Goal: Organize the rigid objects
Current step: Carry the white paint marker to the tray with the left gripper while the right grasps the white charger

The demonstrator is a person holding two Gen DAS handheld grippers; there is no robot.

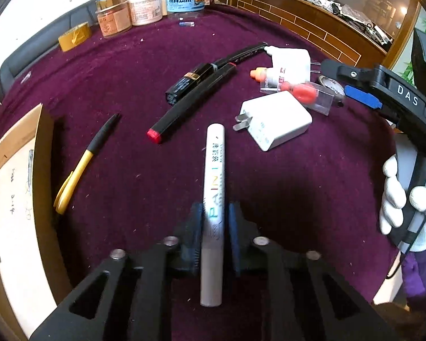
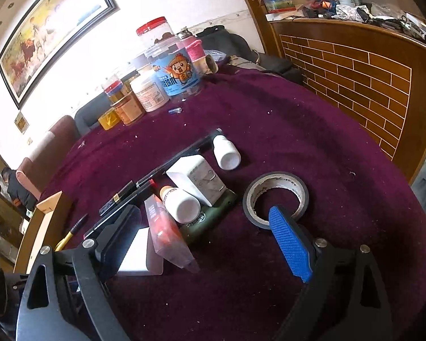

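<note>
Only from the left wrist: left gripper [image 1: 214, 221] clasping paint marker [image 1: 213, 196].

My pads [image 1: 197, 244] are dark blue with a fine grid texture, squeezing a white paint pen [image 1: 213, 187] with multicoloured lettering. Cloth [image 1: 298, 199] underneath is deep purple with pale flecks. Nearby pen [image 1: 79, 167] is yellow and black.
</note>
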